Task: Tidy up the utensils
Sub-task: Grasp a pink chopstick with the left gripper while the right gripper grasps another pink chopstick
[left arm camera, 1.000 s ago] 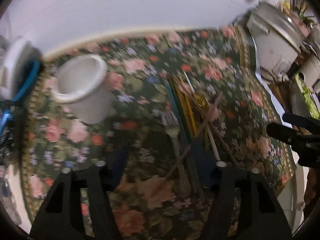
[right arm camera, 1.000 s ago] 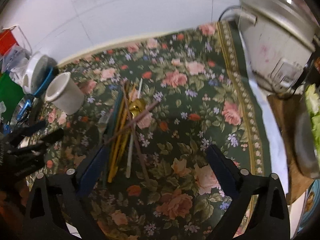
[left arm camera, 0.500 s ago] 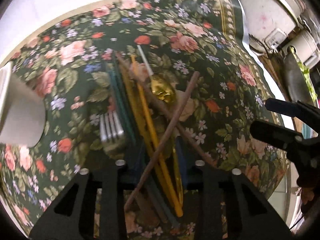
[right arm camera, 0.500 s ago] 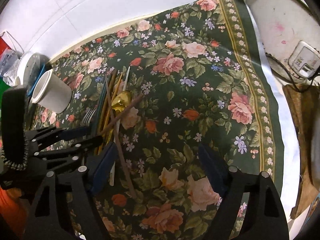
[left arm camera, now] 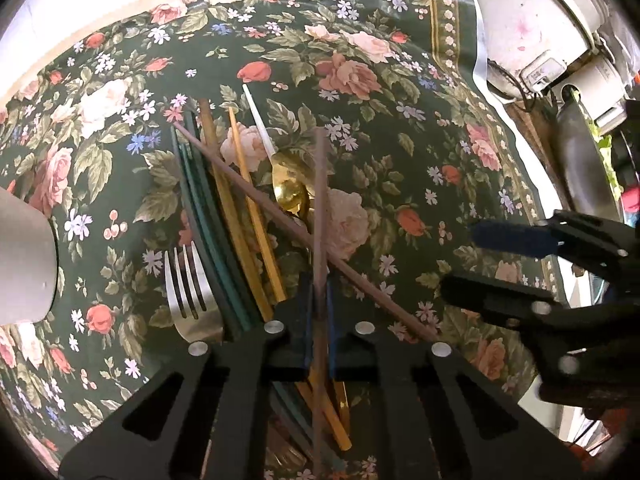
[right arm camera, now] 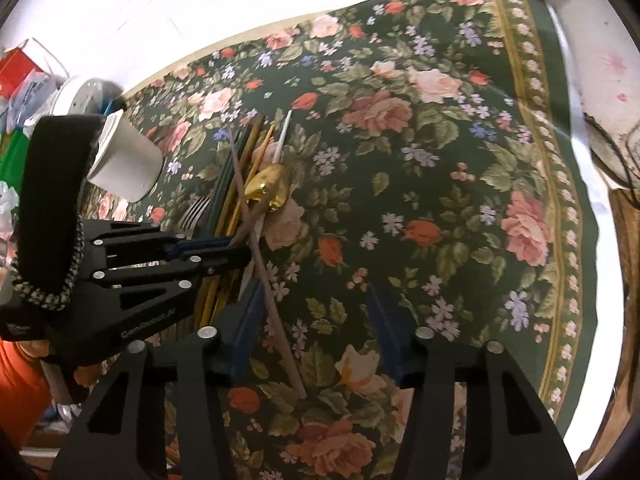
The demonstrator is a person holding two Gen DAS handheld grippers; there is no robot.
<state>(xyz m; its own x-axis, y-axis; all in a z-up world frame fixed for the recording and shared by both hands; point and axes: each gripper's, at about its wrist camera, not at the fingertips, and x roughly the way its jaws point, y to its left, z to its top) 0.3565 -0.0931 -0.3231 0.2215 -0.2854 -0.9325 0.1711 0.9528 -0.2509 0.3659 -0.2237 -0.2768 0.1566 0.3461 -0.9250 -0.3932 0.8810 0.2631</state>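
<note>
Both wrist views steeply down; shared tablecloth [left arm camera: 360,80]

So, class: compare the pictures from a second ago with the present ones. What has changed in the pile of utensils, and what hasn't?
The left gripper dropped onto the pile and closed on one brown chopstick. The right gripper came down, its jaws just closing around the other brown chopstick, not yet pinching. Fork, gold spoon and white cup stayed put.

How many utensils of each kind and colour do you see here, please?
Fork, silver: 1
Spoon, gold bowl, white handle: 1
Brown chopsticks: 2
Yellow chopsticks: 2
Green chopsticks: 2, though they overlap, so this count is less sure
Total: 8
</note>
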